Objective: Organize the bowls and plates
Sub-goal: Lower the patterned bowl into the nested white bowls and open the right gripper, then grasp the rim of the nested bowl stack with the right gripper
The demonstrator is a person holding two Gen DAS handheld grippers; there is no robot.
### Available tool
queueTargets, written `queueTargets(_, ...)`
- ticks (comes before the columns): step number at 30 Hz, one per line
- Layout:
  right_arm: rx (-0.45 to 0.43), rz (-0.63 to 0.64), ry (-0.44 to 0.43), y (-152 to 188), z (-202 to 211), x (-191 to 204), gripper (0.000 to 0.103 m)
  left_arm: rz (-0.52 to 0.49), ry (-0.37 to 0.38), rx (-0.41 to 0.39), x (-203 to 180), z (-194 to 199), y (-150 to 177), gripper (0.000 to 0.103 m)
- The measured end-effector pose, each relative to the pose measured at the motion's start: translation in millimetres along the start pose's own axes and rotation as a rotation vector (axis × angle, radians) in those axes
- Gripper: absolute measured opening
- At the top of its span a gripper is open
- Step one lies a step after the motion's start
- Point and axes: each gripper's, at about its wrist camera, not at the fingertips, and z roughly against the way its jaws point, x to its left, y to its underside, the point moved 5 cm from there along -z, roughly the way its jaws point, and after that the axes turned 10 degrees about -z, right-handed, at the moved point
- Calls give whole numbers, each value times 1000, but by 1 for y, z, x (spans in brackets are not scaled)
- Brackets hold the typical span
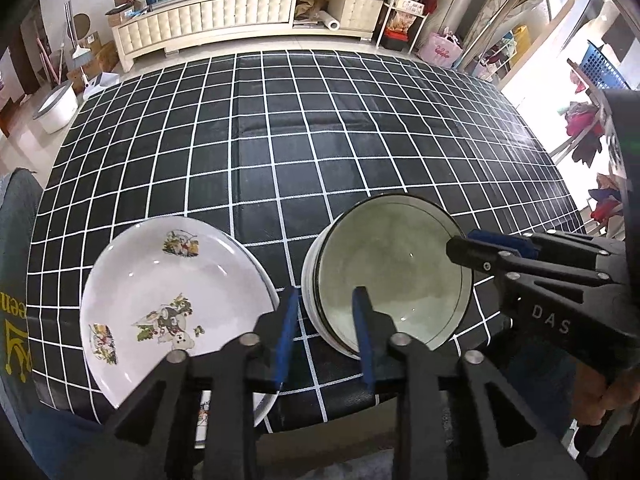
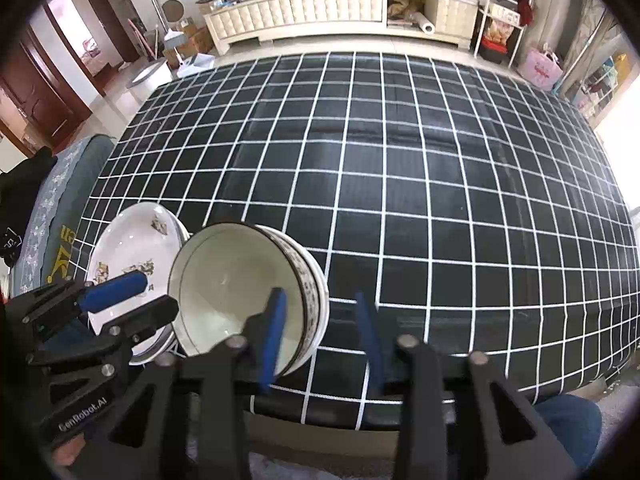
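A stack of white plates [image 1: 168, 300] with cartoon pictures sits near the front left edge of the table; it also shows in the right wrist view [image 2: 132, 248]. Beside it on the right stands a stack of bowls [image 1: 392, 268] with a pale inside and dark rim, also in the right wrist view [image 2: 240, 280]. My left gripper [image 1: 326, 338] is open, its fingers either side of the bowls' near-left rim. My right gripper [image 2: 320, 338] is open, astride the bowls' right rim, and shows in the left wrist view [image 1: 480, 246]. Neither holds anything.
The table carries a black cloth with a white grid [image 1: 320, 140], [image 2: 440, 180]. A cream sideboard [image 1: 240, 16] stands beyond the far edge. A grey-blue cushion [image 2: 60, 208] lies at the left. The table's front edge is just under the grippers.
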Motion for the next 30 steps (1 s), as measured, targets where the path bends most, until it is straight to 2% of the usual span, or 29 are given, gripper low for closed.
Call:
queueTargets(1,-15,-1,0,0,4,-1,60,6,4,-2,2,2,1,33)
queueTargets(2,-25,-2,2,1,6,-1,63,11,6,-4,3,3,1,39)
queueTargets(6,-59,-19,5,3,14,-4,73,29,17,-31,14,10,8,46)
queueTargets(11,-82,-71,36,11,15,-9,75,29,56,-64,25,20,14,68)
queueTargets(13,-83,-100,50,18,13,-12,76,30,74,-75,26,22,15,73)
queueTargets(18,-56,-136,45,26,5,-15,76,30,121,-78,32,20,22,73)
queueTargets(20,-46,-149,39,28,3,-16,76,16,150,-75,29,16,24,77)
queueTargets(23,-28,-170,29,28,-1,-15,76,-38,148,-38,26,10,27,77)
queueTargets(25,-29,-187,27,27,-3,-16,76,-57,142,-46,25,7,26,77)
queueTargets(30,0,-237,19,23,-15,-16,76,-62,217,-40,28,-1,20,77)
